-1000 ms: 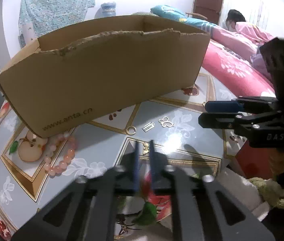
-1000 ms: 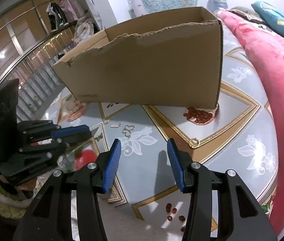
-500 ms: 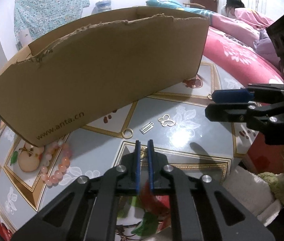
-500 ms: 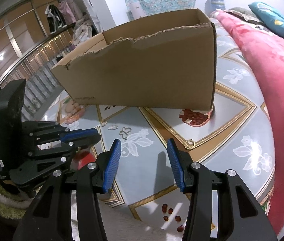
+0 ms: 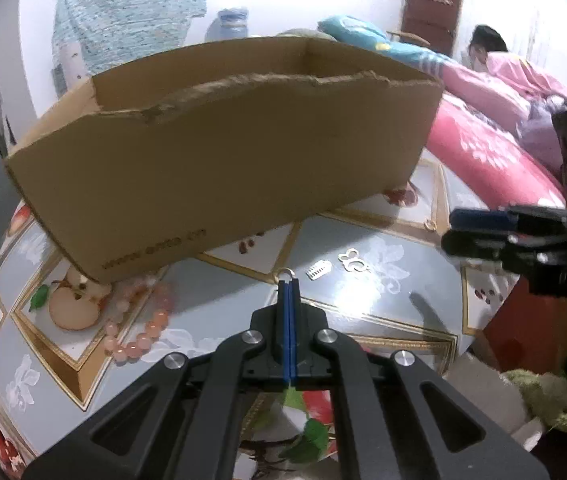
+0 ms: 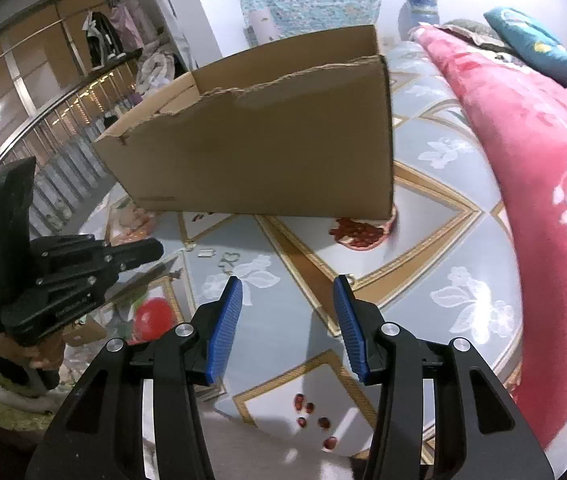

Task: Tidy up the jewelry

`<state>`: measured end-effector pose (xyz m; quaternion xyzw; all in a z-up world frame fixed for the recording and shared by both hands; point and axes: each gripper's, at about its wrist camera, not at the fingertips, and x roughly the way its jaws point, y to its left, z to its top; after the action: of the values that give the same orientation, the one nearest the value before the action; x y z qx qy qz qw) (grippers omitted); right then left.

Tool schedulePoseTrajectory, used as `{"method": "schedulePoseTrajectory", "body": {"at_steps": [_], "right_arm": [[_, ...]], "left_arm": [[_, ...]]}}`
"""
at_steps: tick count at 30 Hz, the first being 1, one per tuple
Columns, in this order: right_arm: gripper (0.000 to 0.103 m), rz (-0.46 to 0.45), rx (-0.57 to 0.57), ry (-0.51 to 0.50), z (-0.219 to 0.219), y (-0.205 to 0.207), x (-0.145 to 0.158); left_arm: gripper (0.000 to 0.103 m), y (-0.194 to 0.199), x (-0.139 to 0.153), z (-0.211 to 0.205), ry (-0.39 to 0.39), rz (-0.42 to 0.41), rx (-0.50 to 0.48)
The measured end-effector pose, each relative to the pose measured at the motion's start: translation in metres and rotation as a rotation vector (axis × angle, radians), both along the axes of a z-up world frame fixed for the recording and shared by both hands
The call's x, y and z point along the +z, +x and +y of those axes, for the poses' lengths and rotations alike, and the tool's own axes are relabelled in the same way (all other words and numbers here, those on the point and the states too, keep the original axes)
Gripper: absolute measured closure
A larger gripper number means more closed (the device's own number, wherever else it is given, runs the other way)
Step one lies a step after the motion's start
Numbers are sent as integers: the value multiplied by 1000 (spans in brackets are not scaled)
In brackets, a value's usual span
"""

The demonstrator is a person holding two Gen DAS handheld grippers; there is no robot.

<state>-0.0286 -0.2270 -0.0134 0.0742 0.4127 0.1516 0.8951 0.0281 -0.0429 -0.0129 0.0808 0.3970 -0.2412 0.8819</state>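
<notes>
Lying flat on the patterned worktop (image 5: 383,292), just before the cardboard box (image 5: 223,168), the small gold ring (image 5: 288,273) looks light, hard and slippery, probably best pinched across its rim. The left claw (image 5: 288,286) has just been closing and is now pressed together; I cannot tell whether it has caught the ring. The right claw (image 6: 286,300) hangs spread, empty.

Print on the box, too blurred to read

A dark printed line runs along the lower front of the cardboard box (image 5: 219,168) in the left wrist view, its letters smeared; white letters on the right gripper (image 5: 479,228) are likewise unreadable.
</notes>
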Motion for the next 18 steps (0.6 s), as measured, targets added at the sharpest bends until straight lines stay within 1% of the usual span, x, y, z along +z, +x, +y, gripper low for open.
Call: {"method": "schedulePoseTrajectory", "body": {"at_steps": [3,5,7,11,13,15,16,18], "right_arm": [[58,1,56,21,15,1,-1],[58,-11,107,14,30,1,-1],[58,-37,165,-22,51,2,-1],[58,-64,219,-78,82,7,-6],[61,-63,232,-93,94,12,-10],[69,-56,233,-110,101,17,-13],[71,-52,237,-117,105,19,-15],[78,-50,238,-144,111,22,-19]], "left_arm": [[103,3,1,8,-16,16,32],[103,7,0,14,-24,31,64],[103,9,-1,22,-31,40,96],[103,9,-1,34,-43,43,137],[103,7,-1,38,-46,42,146],[103,7,-2,40,-50,43,150],[103,6,-2,42,-51,44,150],[103,6,-3,43,-51,43,149]]}}
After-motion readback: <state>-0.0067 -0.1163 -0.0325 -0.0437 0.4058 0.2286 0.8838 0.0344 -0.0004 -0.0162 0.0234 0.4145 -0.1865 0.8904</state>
